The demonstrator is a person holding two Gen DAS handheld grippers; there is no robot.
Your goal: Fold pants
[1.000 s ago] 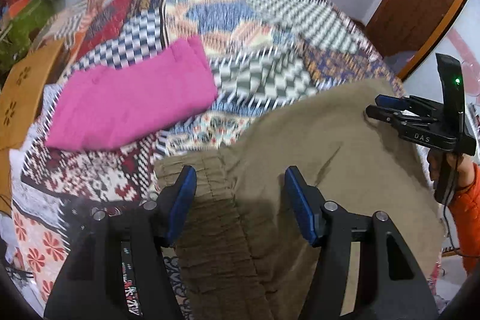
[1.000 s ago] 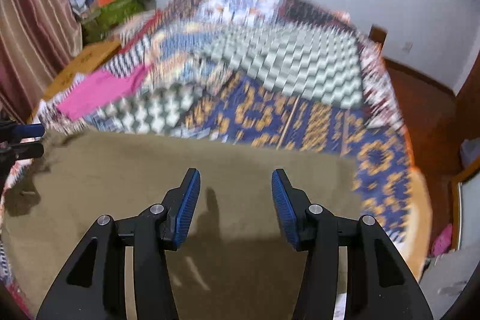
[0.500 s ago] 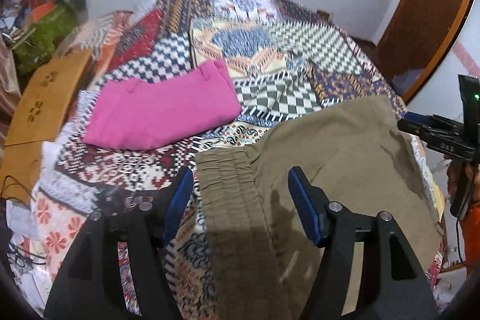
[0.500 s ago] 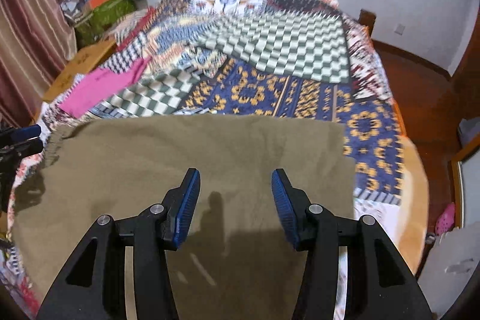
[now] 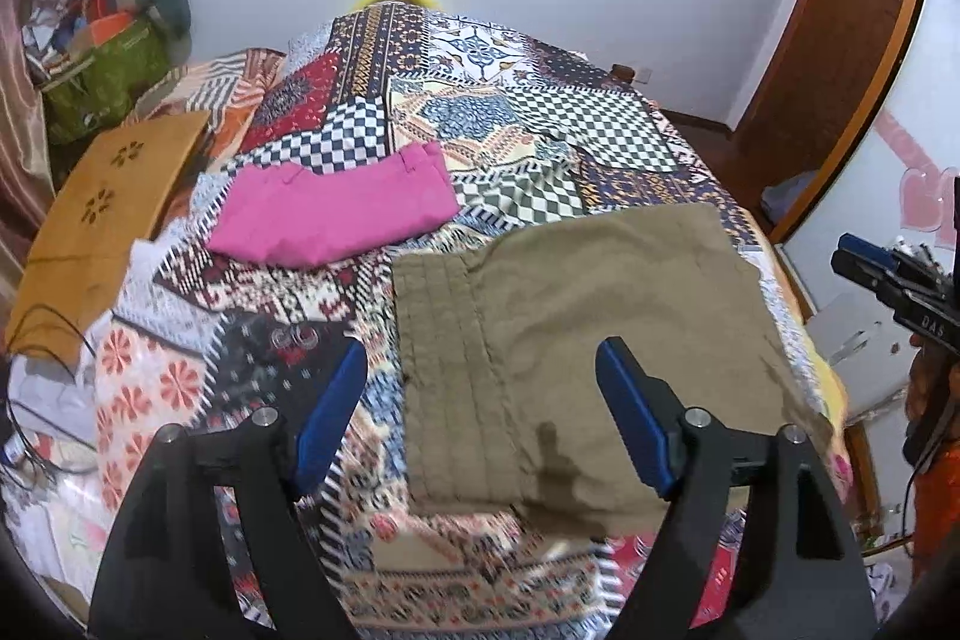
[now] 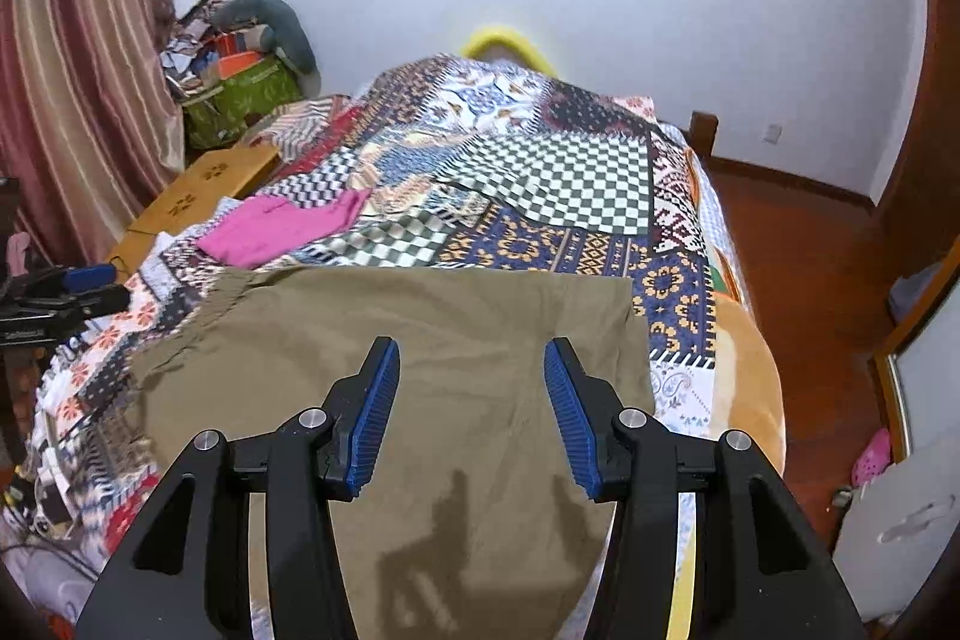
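The olive pants (image 5: 600, 328) lie folded on the bed (image 5: 516, 130); their near edge is cut off. The left tool (image 5: 480, 412) and right tool (image 6: 468, 400) are both opening, holding nothing.

A folded pink garment (image 5: 336, 214) lies on the patchwork bedspread (image 5: 540, 130) near a wooden board (image 5: 102, 226).

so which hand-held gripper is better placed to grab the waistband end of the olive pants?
Left. The left hand-held gripper, jaws opening and empty, hangs over the gathered waistband of the olive pants. The right hand-held gripper hangs over the plain end.
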